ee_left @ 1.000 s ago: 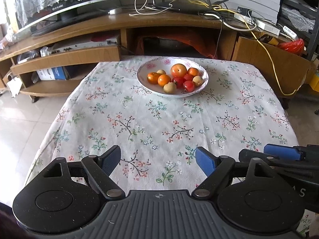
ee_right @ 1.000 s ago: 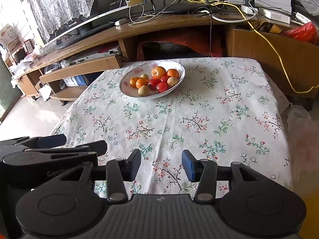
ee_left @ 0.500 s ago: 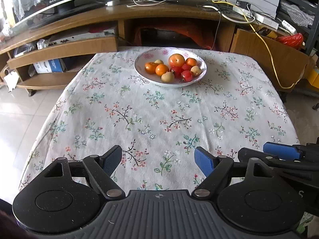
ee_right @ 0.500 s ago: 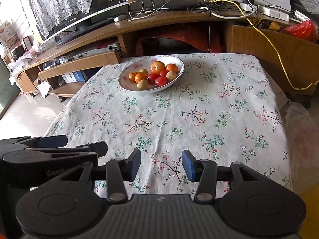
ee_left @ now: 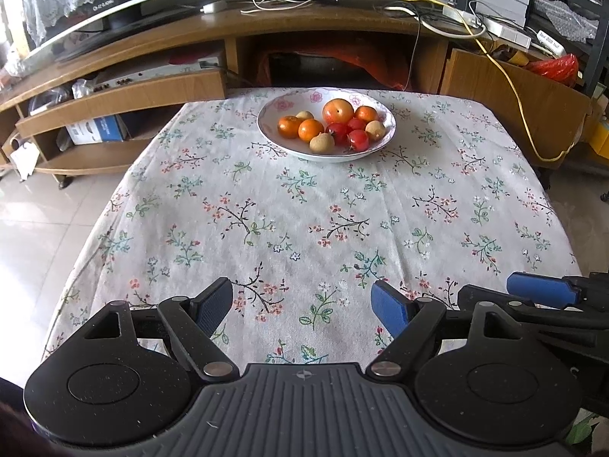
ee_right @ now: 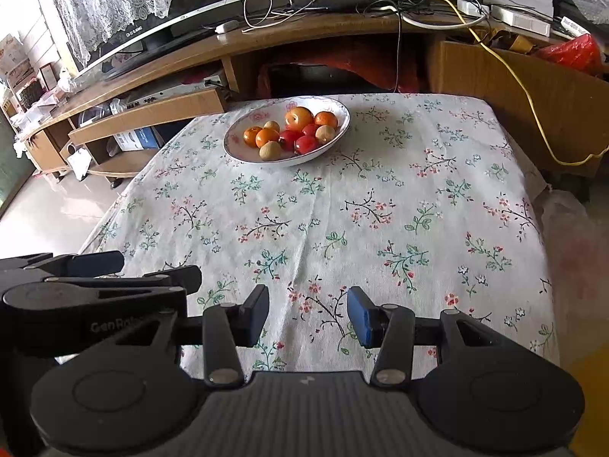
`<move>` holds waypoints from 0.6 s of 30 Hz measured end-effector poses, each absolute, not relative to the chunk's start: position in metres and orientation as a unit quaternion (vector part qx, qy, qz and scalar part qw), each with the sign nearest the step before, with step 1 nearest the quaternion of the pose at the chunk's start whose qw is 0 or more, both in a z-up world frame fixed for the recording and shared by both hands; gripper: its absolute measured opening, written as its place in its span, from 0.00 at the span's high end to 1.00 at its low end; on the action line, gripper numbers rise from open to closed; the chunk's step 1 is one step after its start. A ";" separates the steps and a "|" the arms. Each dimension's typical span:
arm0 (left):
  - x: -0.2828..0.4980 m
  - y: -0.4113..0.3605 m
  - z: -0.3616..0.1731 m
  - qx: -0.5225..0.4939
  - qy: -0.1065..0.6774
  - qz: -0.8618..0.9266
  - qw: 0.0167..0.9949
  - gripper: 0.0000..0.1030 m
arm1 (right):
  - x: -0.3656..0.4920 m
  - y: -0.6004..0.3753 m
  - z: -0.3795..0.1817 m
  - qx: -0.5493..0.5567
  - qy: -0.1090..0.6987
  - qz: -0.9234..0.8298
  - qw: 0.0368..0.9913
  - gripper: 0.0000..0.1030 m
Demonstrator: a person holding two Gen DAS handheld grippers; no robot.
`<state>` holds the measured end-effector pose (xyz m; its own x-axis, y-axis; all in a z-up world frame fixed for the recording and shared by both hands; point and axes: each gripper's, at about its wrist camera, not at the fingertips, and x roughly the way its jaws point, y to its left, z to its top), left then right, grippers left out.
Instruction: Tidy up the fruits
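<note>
The bowl of fruit [ee_left: 326, 125] sits at the far end of the bench [ee_left: 304, 221], well apart from both tongs. The left tongs [ee_left: 302, 304] hover empty with jaws spread wide; the right tongs [ee_right: 308, 310] hover beside them, jaws narrower but parted, gripping nothing. "GenRo" shows on the left tongs' body.

Both wrist views look down across the table [ee_left: 304, 209], side by side.

No apparent change on tablecloth [ee_left: 304, 209]
</note>
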<state>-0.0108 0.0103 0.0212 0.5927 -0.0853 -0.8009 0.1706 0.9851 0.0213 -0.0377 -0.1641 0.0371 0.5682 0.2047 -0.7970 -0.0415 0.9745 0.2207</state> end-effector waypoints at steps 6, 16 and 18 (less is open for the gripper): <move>-0.011 0.014 0.023 0.038 0.443 -0.073 0.893 0.17 | -0.040 -0.162 0.036 0.085 0.461 0.069 0.881 0.57; -0.016 0.011 0.021 0.054 0.441 -0.082 0.892 0.15 | -0.044 -0.167 0.040 0.091 0.451 0.054 0.886 0.56; -0.016 0.011 0.020 0.056 0.442 -0.080 0.892 0.15 | -0.044 -0.168 0.041 0.092 0.449 0.051 0.887 0.56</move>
